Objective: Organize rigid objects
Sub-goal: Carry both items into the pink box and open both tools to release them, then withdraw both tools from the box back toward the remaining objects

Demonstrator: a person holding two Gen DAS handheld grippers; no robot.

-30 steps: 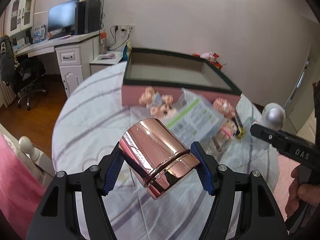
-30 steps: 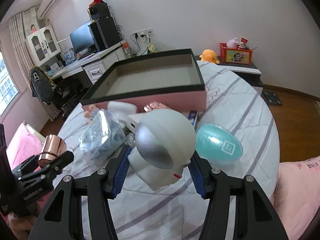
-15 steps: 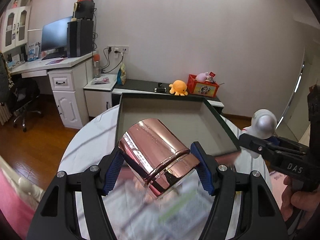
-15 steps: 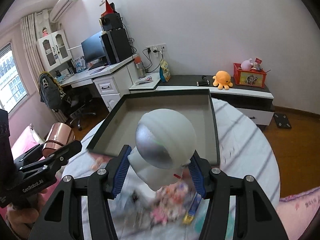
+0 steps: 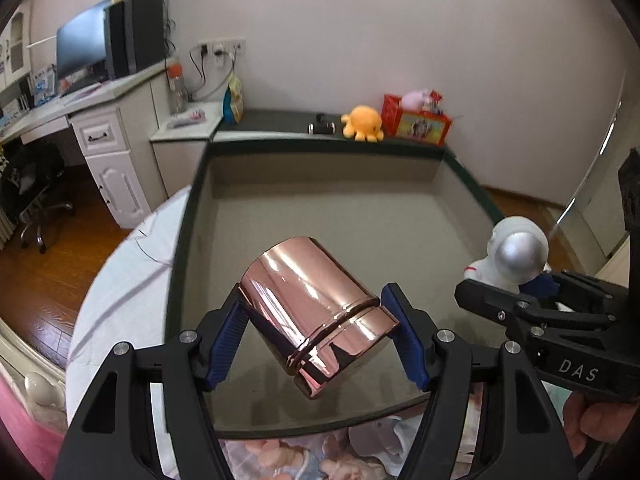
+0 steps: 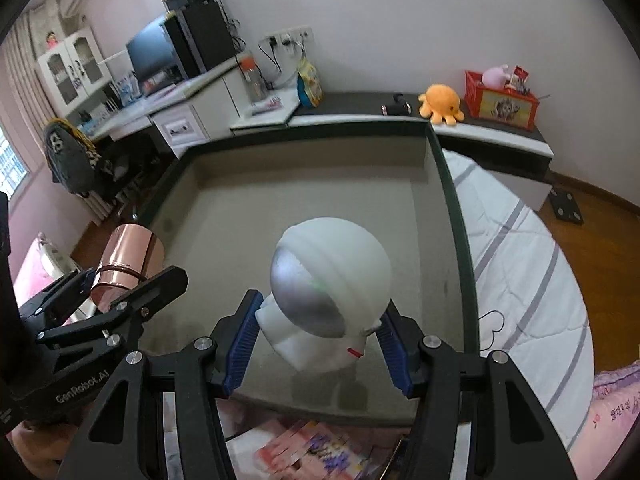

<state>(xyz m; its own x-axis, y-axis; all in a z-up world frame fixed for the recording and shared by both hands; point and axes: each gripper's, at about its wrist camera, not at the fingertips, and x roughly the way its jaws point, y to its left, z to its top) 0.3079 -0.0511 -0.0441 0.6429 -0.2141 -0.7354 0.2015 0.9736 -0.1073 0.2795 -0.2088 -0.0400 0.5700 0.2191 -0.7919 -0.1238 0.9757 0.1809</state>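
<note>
Both grippers are hovering over the empty grey-lined tray (image 5: pixel 436 184): left gripper (image 5: pixel 316 340) clamping the shiny rose-gold metal cup (image 5: pixel 312 312), right gripper (image 6: pixel 318 344) clamping the white astronaut figurine w/ silver visor (image 6: pixel 332 280); should be lowering each to the floor, well apart, before releasing.

The packets (image 6: pixel 304 454) near the tray's (image 5: pixel 188 216) near wall are smeared by motion blur (their print unreadable) and cut by the bottom edge. The copper cup (image 5: pixel 316 312) hides part of the tray floor. The astronaut figure's (image 6: pixel 328 288) legs are hidden.
</note>
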